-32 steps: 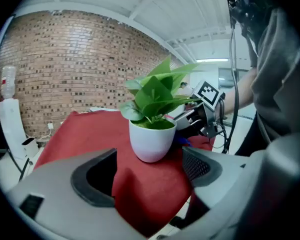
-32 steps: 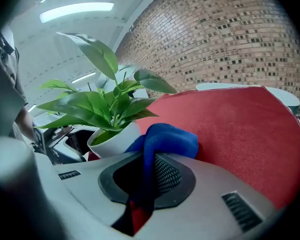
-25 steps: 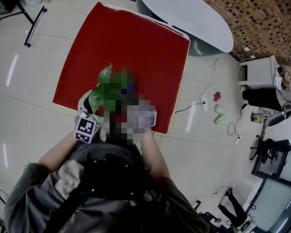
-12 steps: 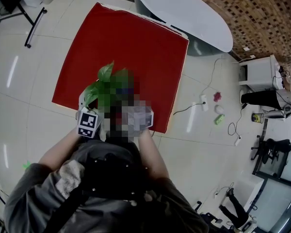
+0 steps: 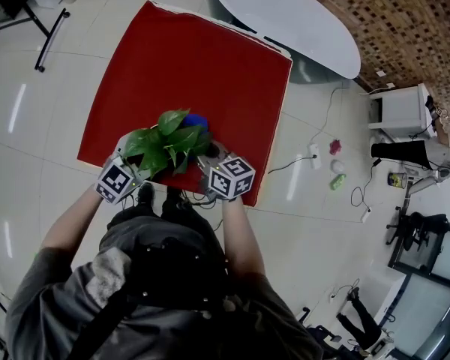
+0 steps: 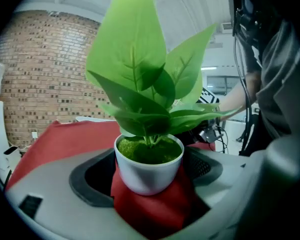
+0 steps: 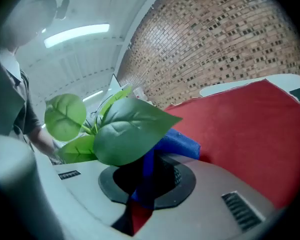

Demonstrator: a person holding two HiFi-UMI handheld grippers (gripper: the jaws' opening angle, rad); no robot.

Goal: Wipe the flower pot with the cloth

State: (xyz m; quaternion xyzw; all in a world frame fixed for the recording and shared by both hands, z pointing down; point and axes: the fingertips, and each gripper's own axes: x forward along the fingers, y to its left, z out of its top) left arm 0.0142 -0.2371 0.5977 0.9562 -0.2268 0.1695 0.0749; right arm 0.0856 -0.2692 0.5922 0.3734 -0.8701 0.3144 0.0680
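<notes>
A small white flower pot [image 6: 149,168] with green moss and broad leaves [image 5: 167,142] sits between the jaws of my left gripper [image 6: 150,186], which is shut on it. I cannot tell whether the pot rests on the red table [image 5: 187,58] or hangs just above it. My right gripper [image 7: 145,184] is shut on a blue cloth [image 7: 179,143], which shows in the head view as the blue cloth [image 5: 197,121] just behind the leaves. In the head view the left gripper [image 5: 129,169] and right gripper [image 5: 210,162] flank the plant near the table's front edge, their fingertips hidden under leaves.
The red cover [image 5: 232,88] spreads far beyond the plant. A white oval table [image 5: 300,21] stands behind it. A cable [image 5: 292,163] and small objects [image 5: 336,167] lie on the tiled floor at the right. A brick wall [image 7: 225,39] closes the back.
Both marker cubes have moved slightly up and apart in the head view. The plant and blue cloth now sit a little farther onto the table.
</notes>
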